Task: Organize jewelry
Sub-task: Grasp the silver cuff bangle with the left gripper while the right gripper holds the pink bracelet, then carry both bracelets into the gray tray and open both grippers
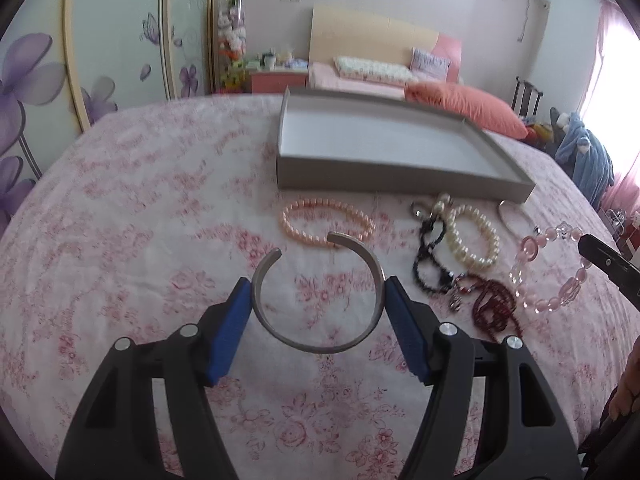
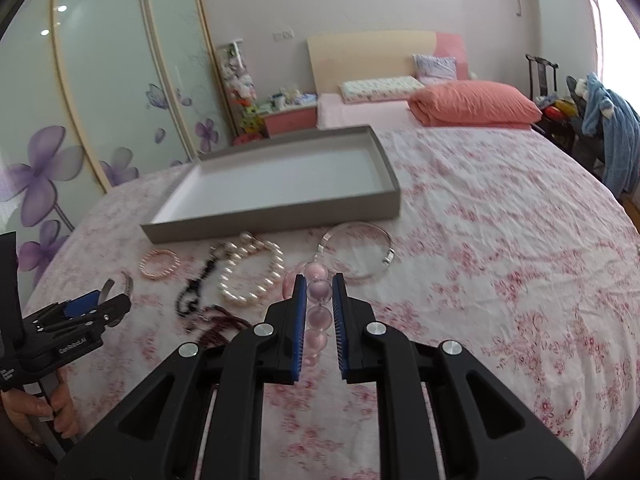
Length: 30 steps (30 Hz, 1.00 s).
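My left gripper (image 1: 318, 292) is shut on an open silver cuff bangle (image 1: 312, 344), held between its blue pads above the bedspread. My right gripper (image 2: 319, 290) is shut on a pink crystal bead bracelet (image 2: 319, 292), which also shows in the left wrist view (image 1: 552, 268). An empty grey tray (image 1: 400, 174) with a white floor lies beyond the jewelry; it also shows in the right wrist view (image 2: 280, 216). On the bedspread lie a pink pearl bracelet (image 1: 296, 230), a white pearl bracelet (image 1: 476, 258), a black bead piece (image 1: 430, 256), a dark red bead string (image 1: 492, 308) and a thin silver bangle (image 2: 360, 254).
The pink floral bedspread (image 1: 140, 260) covers a wide bed. A folded orange quilt (image 2: 476, 104) and pillows lie at the far end. A wardrobe with purple flowers (image 2: 60, 152) stands on the left. A chair with blue clothes (image 2: 608, 128) is at the right.
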Each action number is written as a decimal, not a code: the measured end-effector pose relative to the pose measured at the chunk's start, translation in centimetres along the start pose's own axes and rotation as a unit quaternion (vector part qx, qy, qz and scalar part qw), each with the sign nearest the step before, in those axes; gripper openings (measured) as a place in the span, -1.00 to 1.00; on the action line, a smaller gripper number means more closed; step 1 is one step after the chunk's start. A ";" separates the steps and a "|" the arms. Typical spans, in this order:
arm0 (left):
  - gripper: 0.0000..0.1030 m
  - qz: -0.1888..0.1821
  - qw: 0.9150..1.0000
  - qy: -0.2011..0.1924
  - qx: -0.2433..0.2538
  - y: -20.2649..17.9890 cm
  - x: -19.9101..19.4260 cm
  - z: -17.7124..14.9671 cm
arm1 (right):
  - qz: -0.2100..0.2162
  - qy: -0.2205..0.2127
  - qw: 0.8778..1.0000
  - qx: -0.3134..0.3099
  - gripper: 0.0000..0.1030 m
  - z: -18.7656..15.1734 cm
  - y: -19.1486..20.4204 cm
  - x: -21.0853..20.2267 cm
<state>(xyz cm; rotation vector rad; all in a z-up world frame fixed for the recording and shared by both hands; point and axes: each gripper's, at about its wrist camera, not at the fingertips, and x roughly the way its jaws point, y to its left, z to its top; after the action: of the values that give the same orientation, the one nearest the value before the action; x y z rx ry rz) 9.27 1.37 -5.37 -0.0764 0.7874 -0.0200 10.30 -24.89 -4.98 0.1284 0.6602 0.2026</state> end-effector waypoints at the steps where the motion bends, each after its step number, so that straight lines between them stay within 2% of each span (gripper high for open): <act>1: 0.28 0.002 1.000 -0.009 0.002 -0.1 -0.4 0.0 | 0.004 -0.004 1.000 -0.002 -0.73 0.1 0.2 -0.2; 12: 0.28 0.029 0.993 -0.109 0.029 -1.4 -4.7 1.4 | 0.029 -0.030 0.999 -0.015 -0.73 1.1 1.8 -1.3; 21: 0.28 0.038 0.987 -0.142 0.060 -3.1 -6.3 3.4 | 0.032 -0.062 0.997 -0.028 -0.73 3.1 2.6 -2.2; 30: 0.28 0.039 0.982 -0.169 0.069 -3.8 -4.9 7.3 | 0.027 -0.114 0.993 -0.034 -0.73 7.1 2.8 -2.0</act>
<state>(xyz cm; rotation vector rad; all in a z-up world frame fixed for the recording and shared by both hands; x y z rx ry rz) 11.08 -1.73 3.53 0.0823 0.4481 0.0132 12.77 -23.04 2.26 0.1012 0.4220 0.2581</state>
